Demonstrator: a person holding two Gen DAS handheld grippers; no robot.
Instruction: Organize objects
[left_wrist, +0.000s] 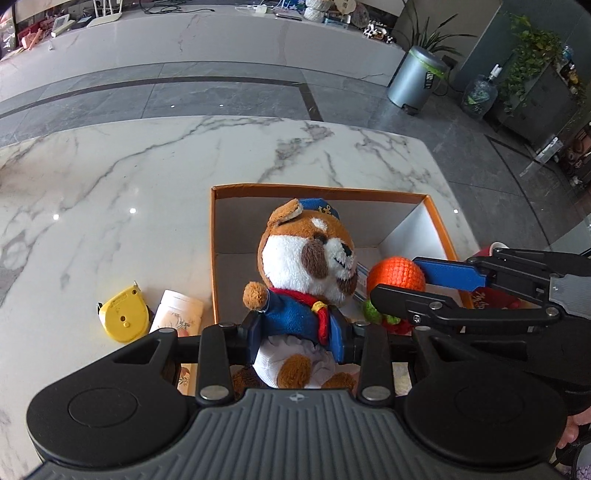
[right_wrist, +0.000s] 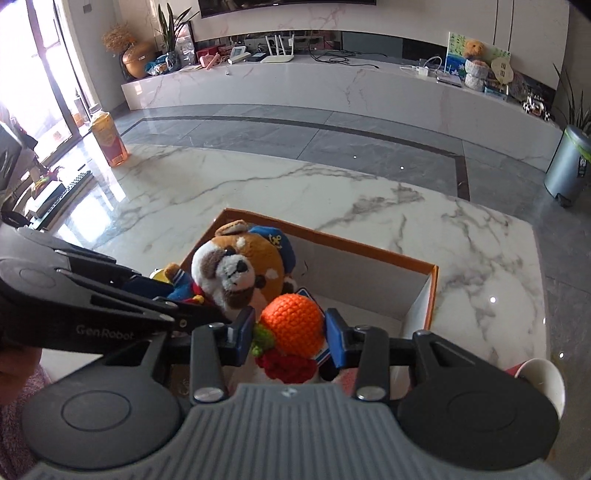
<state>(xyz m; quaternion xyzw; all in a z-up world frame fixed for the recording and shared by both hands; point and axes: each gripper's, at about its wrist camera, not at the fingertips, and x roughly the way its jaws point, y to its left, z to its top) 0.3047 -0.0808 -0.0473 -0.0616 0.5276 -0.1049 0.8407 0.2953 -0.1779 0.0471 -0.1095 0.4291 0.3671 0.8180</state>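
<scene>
Fingers (left_wrist: 255, 332) of the left gripper (left_wrist: 301, 334) pinch the plush dog (left_wrist: 306, 258), the right gripper (right_wrist: 288, 332) a crocheted orange (right_wrist: 293, 325), both over the box (left_wrist: 402, 196) at centre frame; tape measure (left_wrist: 123, 314) and bottle (left_wrist: 177, 312) wait lower left on the bench (left_wrist: 110, 184).

One plush dog (left_wrist: 310, 273) sits between the left gripper's (left_wrist: 300, 334) fingers, and one orange crocheted ball (right_wrist: 293, 325) between the right gripper's (right_wrist: 290, 334), so two grippers. One orange-edged box (left_wrist: 317, 190) lies ahead of both. Left of the left gripper: one yellow tape measure (left_wrist: 123, 314) and one white jar (left_wrist: 179, 312). One cup (right_wrist: 541, 376), perhaps paper, stands right of the right gripper.
</scene>
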